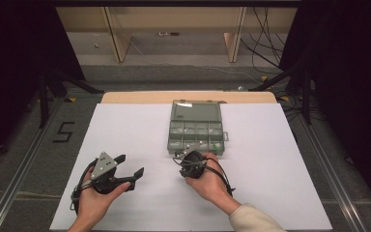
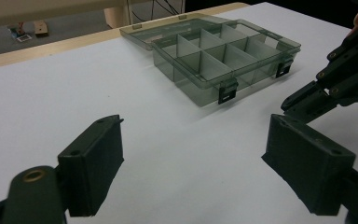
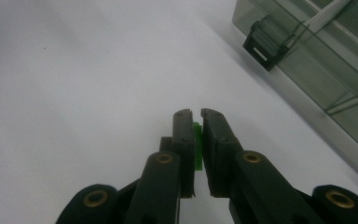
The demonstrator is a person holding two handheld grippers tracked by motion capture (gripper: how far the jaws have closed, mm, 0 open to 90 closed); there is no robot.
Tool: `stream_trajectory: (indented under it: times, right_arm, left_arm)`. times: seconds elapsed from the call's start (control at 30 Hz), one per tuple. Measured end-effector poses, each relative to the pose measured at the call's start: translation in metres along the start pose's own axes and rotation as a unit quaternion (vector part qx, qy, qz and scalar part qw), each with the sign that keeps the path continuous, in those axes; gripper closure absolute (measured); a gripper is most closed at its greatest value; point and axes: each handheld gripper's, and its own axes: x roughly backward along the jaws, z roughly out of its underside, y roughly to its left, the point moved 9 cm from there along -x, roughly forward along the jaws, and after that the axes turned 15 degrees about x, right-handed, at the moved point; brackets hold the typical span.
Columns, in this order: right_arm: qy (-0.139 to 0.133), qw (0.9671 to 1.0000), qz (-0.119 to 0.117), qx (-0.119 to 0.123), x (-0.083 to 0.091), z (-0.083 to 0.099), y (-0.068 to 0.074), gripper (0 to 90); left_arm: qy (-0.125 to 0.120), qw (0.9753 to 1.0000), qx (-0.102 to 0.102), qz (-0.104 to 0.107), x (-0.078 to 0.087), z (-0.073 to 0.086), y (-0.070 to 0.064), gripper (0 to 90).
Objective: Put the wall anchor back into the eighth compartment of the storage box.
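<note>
The left gripper (image 1: 134, 166), held in the person's left hand (image 1: 92, 198), has its jaws spread wide. The right gripper (image 1: 179, 160), in the right hand (image 1: 207, 182) with a cream sleeve (image 1: 253, 220), is clamped nearly closed, just short of the grey compartment box (image 1: 195, 128).

Open white table (image 1: 125, 130) left of organizer box (image 1: 195, 126)

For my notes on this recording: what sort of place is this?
Probably a lab recording bench: a white-covered table between black stands, loose cables on the floor, and a compartment box set out.
</note>
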Motion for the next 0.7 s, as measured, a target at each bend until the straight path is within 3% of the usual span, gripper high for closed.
stream_trajectory:
  times: [0.7]
  right_arm:
    - [-0.027, 0.9988, 0.024, -0.032, 0.023, -0.003, -0.030, 84.5]
  left_arm:
    - [0.001, 1.0000, -0.001, -0.001, 0.000, 0.000, 0.001, 18.5]
